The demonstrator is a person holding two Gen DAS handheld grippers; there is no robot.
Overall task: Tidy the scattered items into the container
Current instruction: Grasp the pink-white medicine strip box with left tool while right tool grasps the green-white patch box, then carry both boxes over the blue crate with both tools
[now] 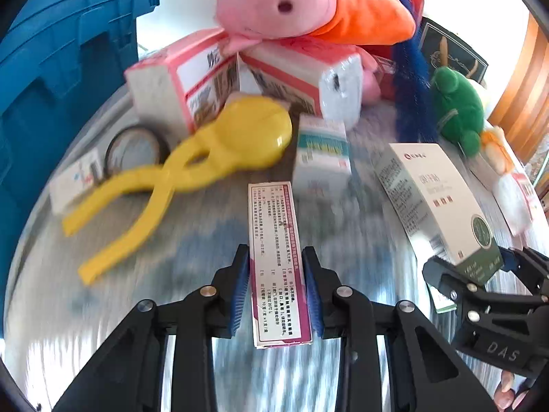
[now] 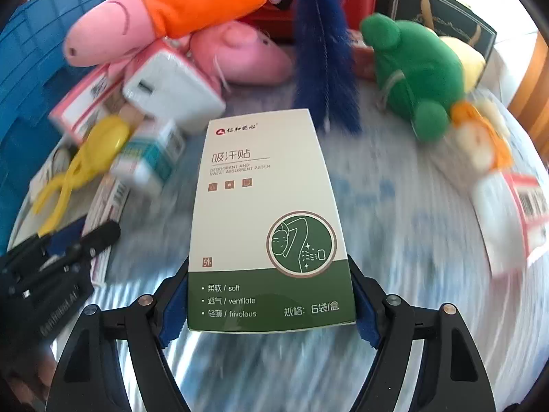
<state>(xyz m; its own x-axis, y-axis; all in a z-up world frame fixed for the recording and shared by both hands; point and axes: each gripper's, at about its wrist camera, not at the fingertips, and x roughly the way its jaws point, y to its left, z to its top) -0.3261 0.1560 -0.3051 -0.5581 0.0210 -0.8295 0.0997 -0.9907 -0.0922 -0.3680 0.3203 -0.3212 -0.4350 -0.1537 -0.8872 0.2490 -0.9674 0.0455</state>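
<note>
Left gripper (image 1: pixel 276 295): the jaws are clamped on the narrow pink-edged box (image 1: pixel 277 261), with the blue pads against its long sides. The box projects toward 12 o'clock from the fingers.

Right gripper (image 2: pixel 271 300): the jaws grip the green-and-white patch box (image 2: pixel 267 219) at its lower end, with most of the box extending toward 12 o'clock.

Risk: each box is held near one end only, so a fast swing may pivot it in the pads and let it slip. The grippers work close together and could collide.

The blue container (image 1: pixel 61 68) stands at 10 o'clock from the left fingers, beyond the yellow tongs (image 1: pixel 192 168). The pink pig plush (image 1: pixel 274 3) lies at 12 o'clock.
</note>
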